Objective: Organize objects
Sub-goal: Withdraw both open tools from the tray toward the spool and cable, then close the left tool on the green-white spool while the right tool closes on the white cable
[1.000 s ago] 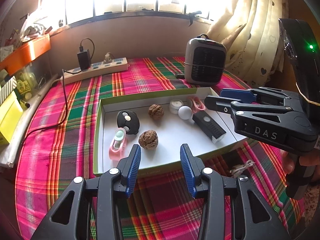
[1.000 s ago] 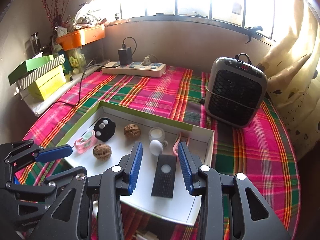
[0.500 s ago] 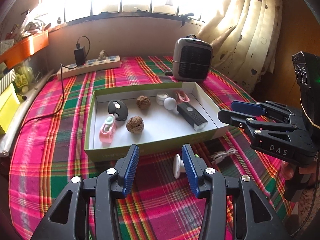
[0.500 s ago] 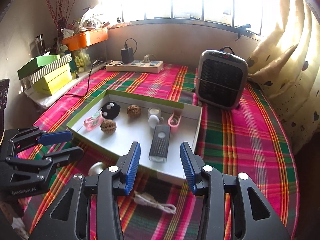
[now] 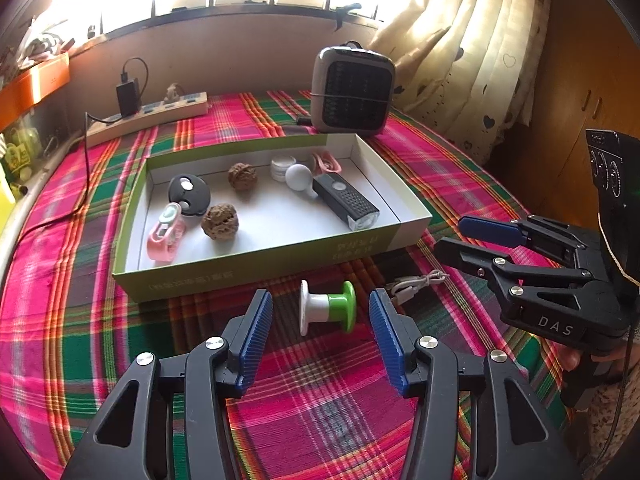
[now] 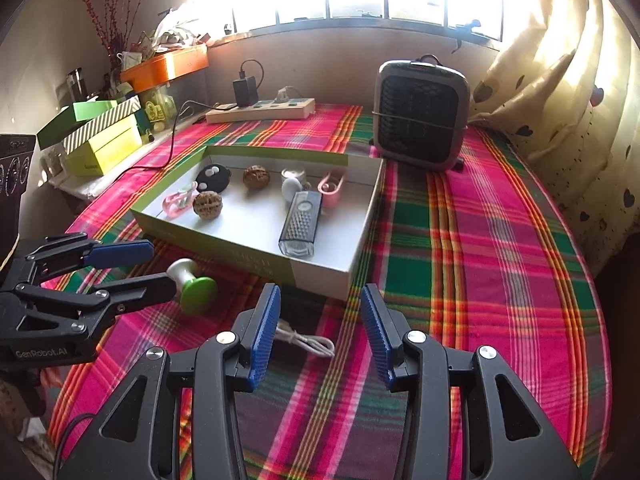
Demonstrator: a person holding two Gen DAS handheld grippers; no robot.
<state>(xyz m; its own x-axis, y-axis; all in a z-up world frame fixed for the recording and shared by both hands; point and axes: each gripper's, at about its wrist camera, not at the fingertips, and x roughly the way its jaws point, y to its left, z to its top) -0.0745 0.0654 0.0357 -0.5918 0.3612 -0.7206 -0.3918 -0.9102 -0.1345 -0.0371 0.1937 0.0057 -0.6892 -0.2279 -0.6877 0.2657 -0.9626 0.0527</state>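
Observation:
A shallow green-and-white box [image 5: 280,258] [image 6: 320,270] on the plaid cloth holds two walnuts [image 5: 220,220], a black round gadget [image 5: 189,195], a pink clip [image 5: 164,236], a black bike light [image 5: 346,204] [image 6: 301,224] and small white items. A white-and-green spool [image 5: 327,307] [image 6: 192,282] lies on the cloth in front of the box. A coiled white cable [image 5: 416,283] [image 6: 308,342] lies right of it. My left gripper [image 5: 321,330] is open and empty just short of the spool. My right gripper [image 6: 318,334] is open and empty above the cable.
A grey fan heater [image 5: 352,94] [image 6: 420,114] stands behind the box. A power strip with a charger [image 5: 148,114] [image 6: 260,110] lies at the back. Stacked green boxes [image 6: 100,136] sit on the left ledge. Curtains [image 5: 472,52] hang at right.
Both grippers have pulled back from over the box toward the table's front. The spool and the white cable in front of the box have come into view.

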